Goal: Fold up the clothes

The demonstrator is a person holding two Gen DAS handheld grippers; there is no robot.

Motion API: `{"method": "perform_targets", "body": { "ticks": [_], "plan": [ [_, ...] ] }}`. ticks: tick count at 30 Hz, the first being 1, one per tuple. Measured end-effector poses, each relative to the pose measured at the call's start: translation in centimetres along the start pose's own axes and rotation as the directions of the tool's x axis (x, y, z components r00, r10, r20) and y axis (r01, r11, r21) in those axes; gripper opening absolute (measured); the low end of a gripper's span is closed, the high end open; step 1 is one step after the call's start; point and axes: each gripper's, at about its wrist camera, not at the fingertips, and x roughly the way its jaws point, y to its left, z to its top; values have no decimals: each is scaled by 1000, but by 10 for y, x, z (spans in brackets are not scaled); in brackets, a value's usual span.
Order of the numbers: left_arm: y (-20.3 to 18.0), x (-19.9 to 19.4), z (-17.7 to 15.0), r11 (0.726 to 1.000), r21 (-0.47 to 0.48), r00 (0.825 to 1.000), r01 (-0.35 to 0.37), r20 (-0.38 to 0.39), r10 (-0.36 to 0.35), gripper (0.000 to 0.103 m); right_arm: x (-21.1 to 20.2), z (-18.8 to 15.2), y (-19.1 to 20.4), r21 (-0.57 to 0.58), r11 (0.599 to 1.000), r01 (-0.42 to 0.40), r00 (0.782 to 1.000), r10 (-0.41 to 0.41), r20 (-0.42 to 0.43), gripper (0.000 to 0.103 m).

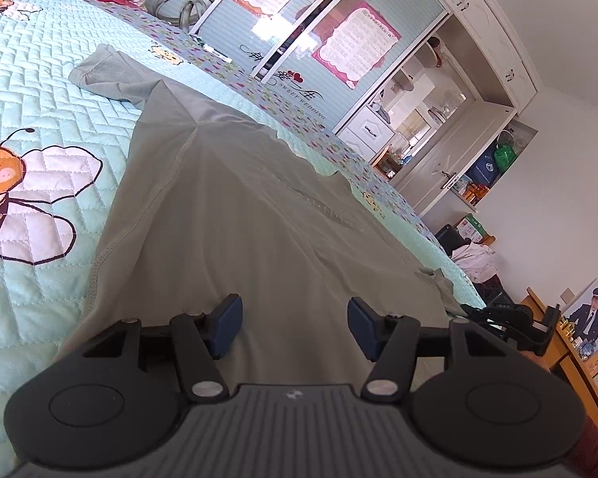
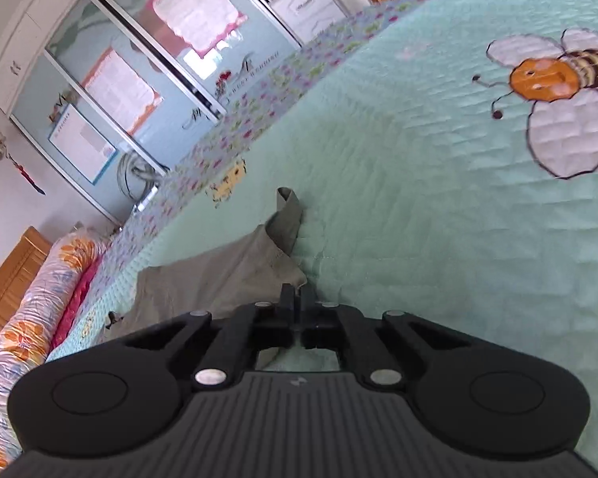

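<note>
Through your left wrist camera, your left hand-held gripper (image 1: 295,324) stands open, its blue pads (image 1: 229,324) well apart with nothing between them. It hovers over the broad body of the grey-green T-shirt (image 1: 235,207), which lies spread on the bed's mint quilted bedspread (image 1: 40,91) and runs away ahead of the fingers. One sleeve (image 1: 107,73) lies far ahead and to the left of the gripper. A stitched bee (image 1: 8,187) sits left of the shirt. Only this view shows the shelf unit (image 1: 430,119) beyond the bed, far ahead and to the right: its open compartments hold small items too tiny to name, and a lower niche holds a blue and a green bag (image 1: 498,159). A heap of pale laundry (image 1: 474,259) lies to the right past the bed's edge, and your right hand-held gripper (image 1: 510,320) shows just right of the shirt's edge.

Through your right wrist camera, your right hand-held gripper (image 2: 297,298) is closed, fingers pressed together at an edge of the T-shirt (image 2: 227,275); whether cloth is pinched between them you cannot tell here. The shirt bunches ahead and to the left, with a sleeve (image 2: 289,215) sticking up straight ahead. Only this view shows the flowered bolster (image 2: 32,310) and wooden headboard (image 2: 8,275) far left, and the wardrobe's sliding doors (image 2: 139,79) with posters.
</note>
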Motion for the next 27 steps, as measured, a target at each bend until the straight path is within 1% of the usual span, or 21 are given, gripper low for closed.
{"method": "perform_targets", "body": {
  "ticks": [2,5,7,9,10,11,12,13,14,15,16,17,21,22,23,24,25,26,27],
  "plan": [
    [0,0,0,1000,-1,1000,1,0,-1,62,-12,-8,3,-15,1000,19,1000,-19,23,1],
    [-1,-1,0,1000,-2,1000,1,0,-1,62,-7,-15,2,-3,998,56,998,-56,-31,2],
    [-1,-1,0,1000,-2,1000,1,0,-1,62,-7,-15,2,8,998,66,997,-65,-40,2],
    [-1,-1,-1,1000,-4,1000,3,1,-3,62,-10,-13,1,51,996,80,995,-77,-58,4],
    [-1,-1,-1,1000,-5,1000,4,1,-4,62,-13,-10,0,73,993,96,994,-91,-64,5],
    [-1,-1,-1,1000,-6,1000,5,2,-5,62,-15,-6,-1,81,990,115,992,-111,-52,6],
    [-1,-1,-1,1000,-7,1000,6,2,-6,62,-16,-1,-1,82,988,133,991,-131,-31,17],
    [0,-1,-1,1000,-9,1000,7,2,-7,62,-13,6,-2,84,989,124,992,-123,-16,37],
    [0,-1,-1,1000,-10,1000,8,3,-8,62,-6,14,-3,87,991,98,995,-97,-6,46],
    [0,-1,-1,1000,-11,1000,9,3,-8,62,1,22,-4,90,993,71,997,-72,4,58],
    [0,-1,-1,1000,-12,1000,9,3,-9,62,8,30,-4,92,995,44,999,-46,15,59],
    [0,-1,-1,1000,-13,1000,10,4,-10,62,19,36,-4,88,995,37,999,-38,10,60],
    [2,-1,-1,1000,-20,1000,17,6,-17,62,67,54,0,51,997,55,998,-53,-46,64],
    [2,-1,-1,1000,-23,1000,19,6,-19,62,75,56,4,16,998,55,997,-54,-54,64],
    [3,-1,-1,999,-25,1000,21,7,-21,62,81,55,10,-36,998,51,997,-53,-58,62],
    [3,-2,-1,999,-28,1000,23,8,-23,62,86,54,15,-89,995,52,996,-59,-71,42],
    [3,-2,-2,999,-30,1000,25,9,-25,62,90,53,19,-122,990,66,994,-76,-80,0],
    [3,-2,-2,999,-31,1000,27,9,-27,62,93,53,21,-142,986,84,992,-97,-85,1],
    [3,-2,-2,999,-33,1000,28,10,-28,62,94,53,20,-145,984,102,991,-113,-71,0]
  ]
}}
